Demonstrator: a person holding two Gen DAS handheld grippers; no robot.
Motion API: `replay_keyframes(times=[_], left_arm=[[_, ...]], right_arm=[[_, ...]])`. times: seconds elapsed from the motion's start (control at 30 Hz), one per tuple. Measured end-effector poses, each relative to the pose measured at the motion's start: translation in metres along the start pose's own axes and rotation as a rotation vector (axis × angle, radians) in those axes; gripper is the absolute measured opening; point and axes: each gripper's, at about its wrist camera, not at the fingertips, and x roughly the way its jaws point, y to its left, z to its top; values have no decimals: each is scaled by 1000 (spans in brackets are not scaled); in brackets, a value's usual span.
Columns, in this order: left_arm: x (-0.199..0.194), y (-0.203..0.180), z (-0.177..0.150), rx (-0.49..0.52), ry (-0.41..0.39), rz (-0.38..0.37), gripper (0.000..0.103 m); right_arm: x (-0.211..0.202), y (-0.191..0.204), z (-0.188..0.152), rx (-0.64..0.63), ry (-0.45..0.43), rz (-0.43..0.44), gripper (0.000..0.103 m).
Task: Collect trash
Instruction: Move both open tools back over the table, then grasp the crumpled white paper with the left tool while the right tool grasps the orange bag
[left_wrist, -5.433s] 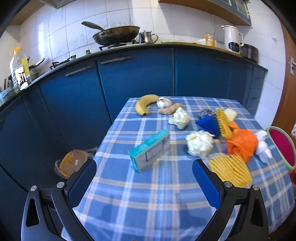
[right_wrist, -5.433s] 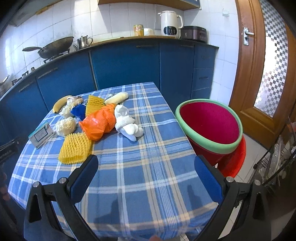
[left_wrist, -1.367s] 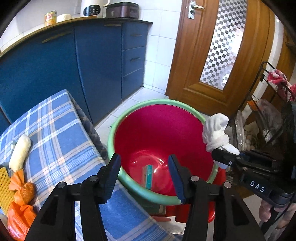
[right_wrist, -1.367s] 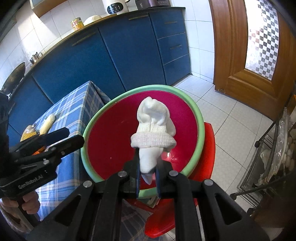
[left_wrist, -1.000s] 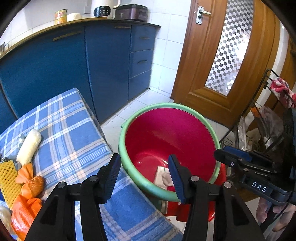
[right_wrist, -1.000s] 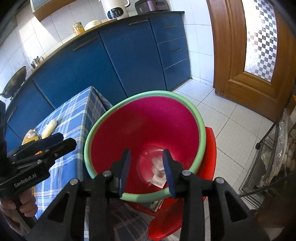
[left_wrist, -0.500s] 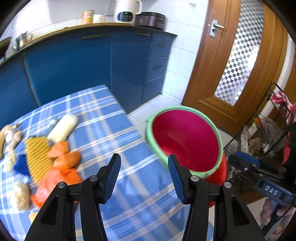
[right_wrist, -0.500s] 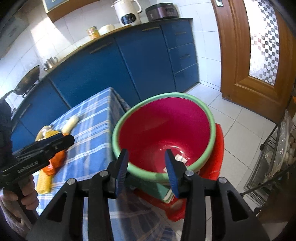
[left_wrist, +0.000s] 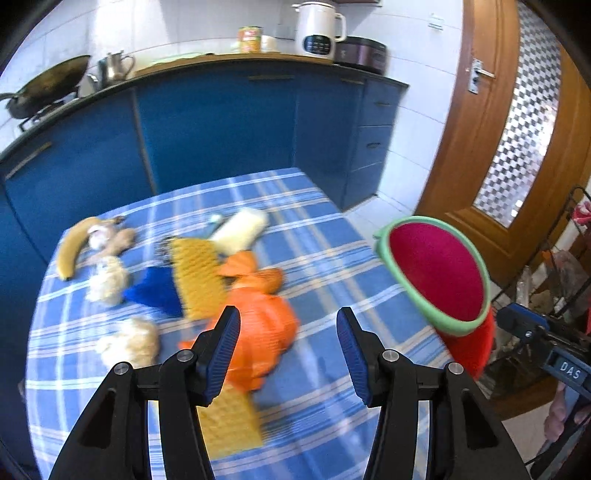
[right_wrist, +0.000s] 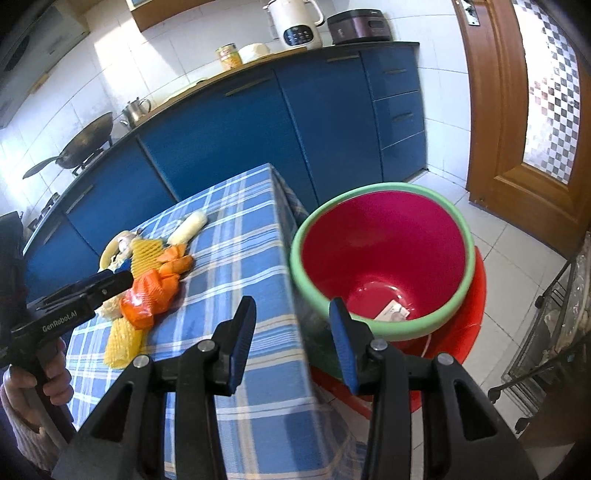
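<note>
Blue-and-white checked cloth covers the table (left_wrist: 325, 258), and the trash lies bunched toward its left and middle, within easy reach of either hand. From the left: a banana (left_wrist: 72, 247), pale crumpled wads (left_wrist: 127, 341), a blue scrap (left_wrist: 155, 290), yellow foam netting (left_wrist: 197, 280), a white foam roll (left_wrist: 240, 229) and an orange net bag (left_wrist: 258, 339). The left tool (left_wrist: 286, 347) hangs above the cloth with its jaws apart and nothing between the pads, the orange net bag showing just past its left finger; it looks aimed there for the next pickup. Further right, the red basin (right_wrist: 384, 258) with its green rim stands off the table's edge on a red stool, set low and close, probably so that pieces can be dropped straight in. The right tool (right_wrist: 291, 343) is likewise empty, jaws parted, hovering over the table corner beside the basin. Only the right wrist view looks down into the basin, where a small white piece (right_wrist: 395, 312) already rests on the bottom, and only it shows the left tool from the side with a hand (right_wrist: 40, 380) on its grip. The left wrist view alone shows the banana and the wads clearly, though blurred.
</note>
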Motion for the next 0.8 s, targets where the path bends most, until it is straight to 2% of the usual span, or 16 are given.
replay_keyframes(times=[0.13,0.4,0.8], left_arm=[[-6,28,-3,-31,-2,68,56],[-2,89,-13,-116,24,191,56],[21,133,-29,-175,77,253,56]], right_arm=[[3,13,-2,-14,7,9,48],[18,33,-5,-43,42,21,48],[37,52,-9,-68,88,0,48]])
